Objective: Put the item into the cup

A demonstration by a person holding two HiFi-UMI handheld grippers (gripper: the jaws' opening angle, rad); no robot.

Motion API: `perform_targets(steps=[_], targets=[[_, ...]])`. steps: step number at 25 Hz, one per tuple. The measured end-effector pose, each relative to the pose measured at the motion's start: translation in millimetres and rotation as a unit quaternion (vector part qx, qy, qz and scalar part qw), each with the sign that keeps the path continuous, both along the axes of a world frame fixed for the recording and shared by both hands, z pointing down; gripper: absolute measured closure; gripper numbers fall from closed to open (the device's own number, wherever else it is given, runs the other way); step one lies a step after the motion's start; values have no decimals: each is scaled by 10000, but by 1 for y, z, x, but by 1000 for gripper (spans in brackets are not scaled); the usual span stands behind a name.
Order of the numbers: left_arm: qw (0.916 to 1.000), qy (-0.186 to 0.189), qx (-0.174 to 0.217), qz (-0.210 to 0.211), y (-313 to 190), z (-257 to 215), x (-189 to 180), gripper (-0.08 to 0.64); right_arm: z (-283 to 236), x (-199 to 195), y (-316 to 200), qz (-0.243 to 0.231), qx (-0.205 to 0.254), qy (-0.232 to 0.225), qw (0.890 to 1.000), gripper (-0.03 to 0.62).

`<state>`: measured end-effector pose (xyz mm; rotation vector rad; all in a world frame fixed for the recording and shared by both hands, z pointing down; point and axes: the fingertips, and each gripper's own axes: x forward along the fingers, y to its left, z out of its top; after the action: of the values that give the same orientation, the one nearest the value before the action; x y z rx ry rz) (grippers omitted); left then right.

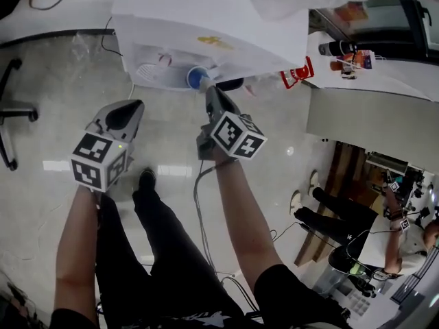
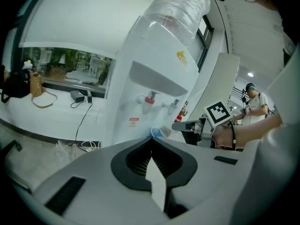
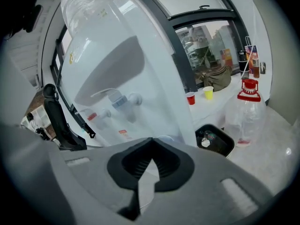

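Masking much of the blue cup [image 1: 199, 79], the right gripper [image 1: 210, 92] shows unclear contact.

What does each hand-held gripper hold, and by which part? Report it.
Left hand-held gripper: shut, empty. Right hand-held gripper: seemingly shut on the cup, by its side wall.

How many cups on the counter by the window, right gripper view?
2: a red cup and a yellow cup, side by side on the counter right of the dispenser. More may be hidden behind the dispenser.
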<state>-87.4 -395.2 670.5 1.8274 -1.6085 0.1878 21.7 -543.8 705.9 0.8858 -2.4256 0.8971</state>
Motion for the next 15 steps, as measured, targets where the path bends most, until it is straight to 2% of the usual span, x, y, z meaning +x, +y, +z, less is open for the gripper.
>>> perform_targets(steps=[8, 15], targets=[[10000, -8, -1, -4, -11, 13, -6, 555, 26, -17, -14, -191, 256, 277, 9991, 591], [9999, 10, -83, 79, -11, 20, -5, 555, 39, -22, -17, -164, 235, 457, 9985, 589]])
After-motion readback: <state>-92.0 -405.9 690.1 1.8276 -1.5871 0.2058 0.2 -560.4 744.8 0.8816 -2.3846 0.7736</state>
